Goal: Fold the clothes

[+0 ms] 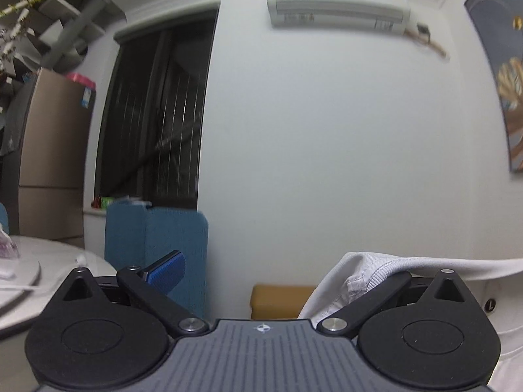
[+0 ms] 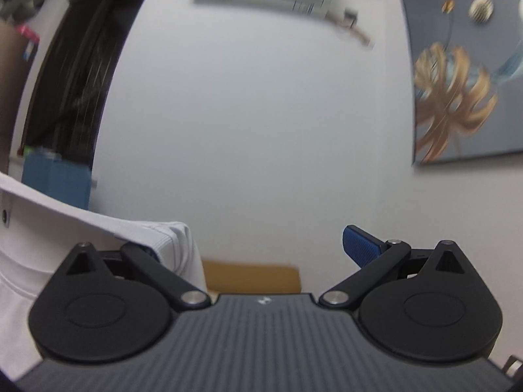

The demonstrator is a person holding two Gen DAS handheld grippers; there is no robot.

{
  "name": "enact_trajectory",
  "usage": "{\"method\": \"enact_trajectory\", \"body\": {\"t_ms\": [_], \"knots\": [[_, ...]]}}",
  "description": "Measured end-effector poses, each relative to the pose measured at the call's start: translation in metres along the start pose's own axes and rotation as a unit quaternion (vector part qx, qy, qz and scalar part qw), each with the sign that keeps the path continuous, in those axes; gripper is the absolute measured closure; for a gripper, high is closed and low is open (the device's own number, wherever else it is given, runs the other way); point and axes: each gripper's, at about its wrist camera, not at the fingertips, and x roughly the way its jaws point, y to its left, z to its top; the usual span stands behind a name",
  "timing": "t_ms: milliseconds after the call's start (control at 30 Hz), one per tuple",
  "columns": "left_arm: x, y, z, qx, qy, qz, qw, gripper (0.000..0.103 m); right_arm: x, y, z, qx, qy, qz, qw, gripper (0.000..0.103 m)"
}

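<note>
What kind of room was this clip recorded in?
Most likely a living or dining room in a home. A wall-mounted air conditioner hangs above a plain white wall, a framed leaf painting is on the adjoining wall, and a tall fridge stands beside a dark window.

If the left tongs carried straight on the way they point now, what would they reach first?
Probably the bare white wall; nothing shows in the gap ahead of the left tongs. The white shirt drapes over one finger only, and the tan box sits lower. Depth is unclear.
</note>
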Motion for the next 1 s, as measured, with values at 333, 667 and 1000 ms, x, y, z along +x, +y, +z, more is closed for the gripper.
{"method": "enact_trajectory", "body": {"t_ms": [333, 667, 1000], "knots": [[0.264, -0.04, -0.207, 0.043, 0.094, 0.049, 0.9934, 0.0, 0.267, 0.071, -0.18, 0.02, 0.126, 0.026, 0.991, 0.0], [0.447, -0.055, -0.431, 0.073, 0.288, 0.01, 0.9549, 0.001, 0.445, 0.137, -0.361, 0.019, 0.299, 0.076, 0.951, 0.0], [0.483, -0.069, -0.451, 0.16, 0.419, -0.166, 0.8785, 0.001, 0.474, 0.168, -0.383, 0.11, 0.431, 0.215, 0.869, 0.0]]}}
